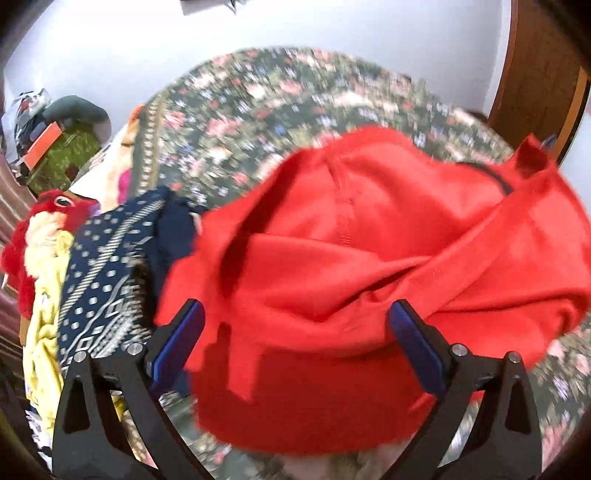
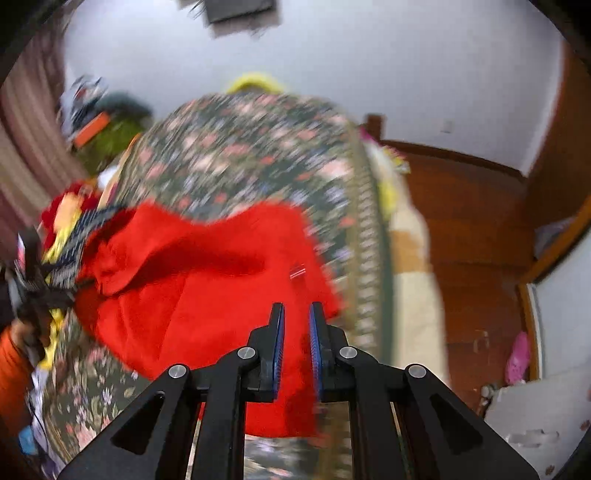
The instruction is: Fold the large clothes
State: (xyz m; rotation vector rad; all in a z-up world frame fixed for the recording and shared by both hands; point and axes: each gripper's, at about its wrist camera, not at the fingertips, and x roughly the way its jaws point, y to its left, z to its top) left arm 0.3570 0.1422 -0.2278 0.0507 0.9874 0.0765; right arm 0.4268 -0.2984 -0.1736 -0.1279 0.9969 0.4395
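Observation:
A large red garment lies bunched on a bed with a dark floral cover. In the left wrist view my left gripper is wide open, its blue-padded fingers on either side of the garment's near folds, gripping nothing. In the right wrist view the same red garment spreads over the floral cover. My right gripper hovers over the garment's right part with its jaws a narrow gap apart and no cloth between them. The other gripper and an orange sleeve show at the far left.
A pile of other clothes sits left of the red garment: a navy patterned cloth, a yellow one and a red fluffy item. A wooden wardrobe stands right of the bed, and a white wall behind it.

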